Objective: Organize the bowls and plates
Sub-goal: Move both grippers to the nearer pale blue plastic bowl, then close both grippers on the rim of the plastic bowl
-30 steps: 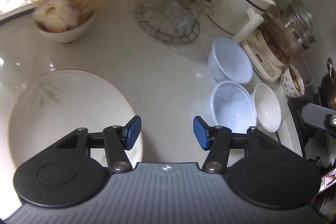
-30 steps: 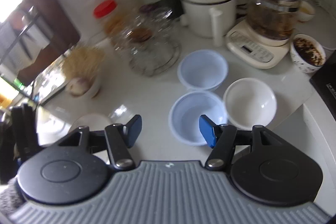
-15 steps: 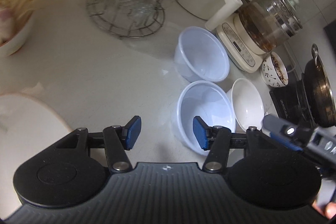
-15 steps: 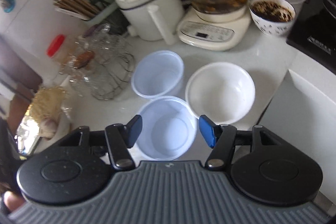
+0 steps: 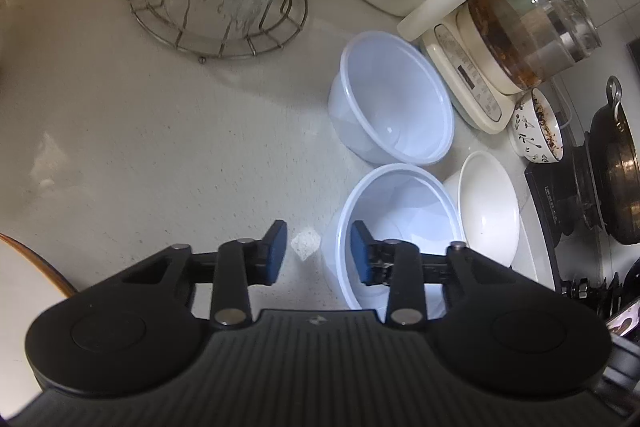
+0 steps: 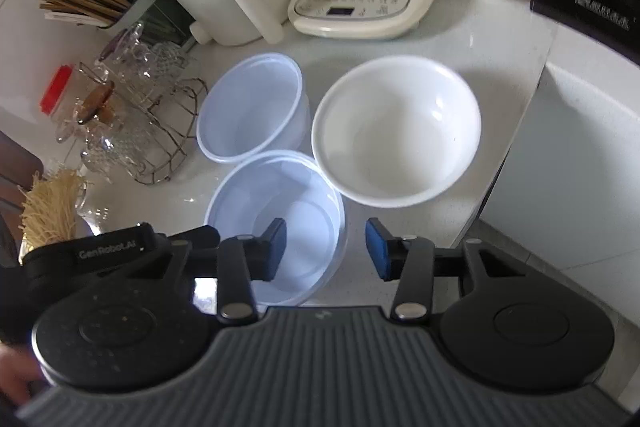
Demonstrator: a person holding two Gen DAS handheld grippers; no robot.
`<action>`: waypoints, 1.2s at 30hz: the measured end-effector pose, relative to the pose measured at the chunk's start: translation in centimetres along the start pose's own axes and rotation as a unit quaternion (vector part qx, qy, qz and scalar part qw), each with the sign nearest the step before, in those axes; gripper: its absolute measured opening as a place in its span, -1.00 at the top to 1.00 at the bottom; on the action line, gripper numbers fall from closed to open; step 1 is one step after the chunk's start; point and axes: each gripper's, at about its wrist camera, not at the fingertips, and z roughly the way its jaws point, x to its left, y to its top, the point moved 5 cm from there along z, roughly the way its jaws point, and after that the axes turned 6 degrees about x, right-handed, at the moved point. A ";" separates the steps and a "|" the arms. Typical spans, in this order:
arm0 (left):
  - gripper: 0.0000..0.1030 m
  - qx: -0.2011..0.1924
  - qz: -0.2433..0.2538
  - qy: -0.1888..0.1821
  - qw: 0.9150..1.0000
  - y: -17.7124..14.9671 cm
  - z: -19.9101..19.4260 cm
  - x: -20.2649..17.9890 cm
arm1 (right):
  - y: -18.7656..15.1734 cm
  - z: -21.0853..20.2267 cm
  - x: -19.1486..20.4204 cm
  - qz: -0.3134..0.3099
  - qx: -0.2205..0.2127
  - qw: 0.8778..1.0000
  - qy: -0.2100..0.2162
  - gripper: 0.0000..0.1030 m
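Grippers (image 5: 318, 253) (image 6: 326, 249), jaws just closing, astride near plastic bowl's (image 6: 280, 195) rim.

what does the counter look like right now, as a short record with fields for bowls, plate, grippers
near bowl: translucent bluish plastic bowl, empty, closest to both grippers
far bowl: second translucent plastic bowl, empty, behind the first
white bowl: glossy white ceramic bowl, empty, beside both plastic bowls
plate: white plate with orange rim, only its edge in view
left gripper: jaws have just been closing, straddling near bowl's rim, not yet pressing
right gripper: jaws have just been closing, straddling near bowl's opposite rim, not yet pressing
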 end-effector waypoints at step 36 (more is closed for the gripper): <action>0.88 -0.050 -0.041 0.027 0.998 -2.5 -6.4 4.7 | -1.5 1.8 5.9 -0.102 0.051 0.991 0.073 0.81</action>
